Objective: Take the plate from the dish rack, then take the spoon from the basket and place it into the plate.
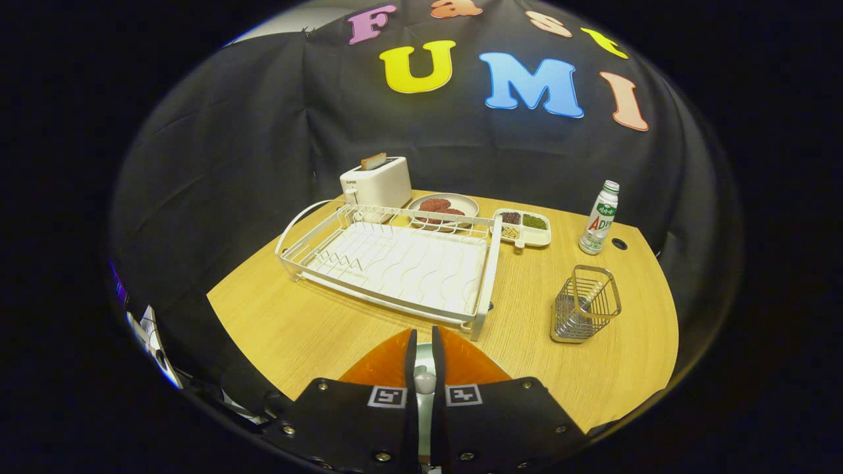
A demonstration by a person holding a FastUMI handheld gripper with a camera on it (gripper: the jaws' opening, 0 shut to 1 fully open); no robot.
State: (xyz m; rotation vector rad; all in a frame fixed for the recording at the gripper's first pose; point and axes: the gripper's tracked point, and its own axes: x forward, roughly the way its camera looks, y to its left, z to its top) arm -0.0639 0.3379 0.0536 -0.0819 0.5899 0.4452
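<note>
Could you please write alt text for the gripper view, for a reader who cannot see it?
The gripper holds a spoon between its fingers above an orange plate on a wooden table. Beyond them are an empty white dish rack, a wire basket, a toaster and a bottle.

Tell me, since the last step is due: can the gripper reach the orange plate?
Likely yes: the gripper, shut on the spoon, hangs right over the orange plate, with nothing between them.
</note>
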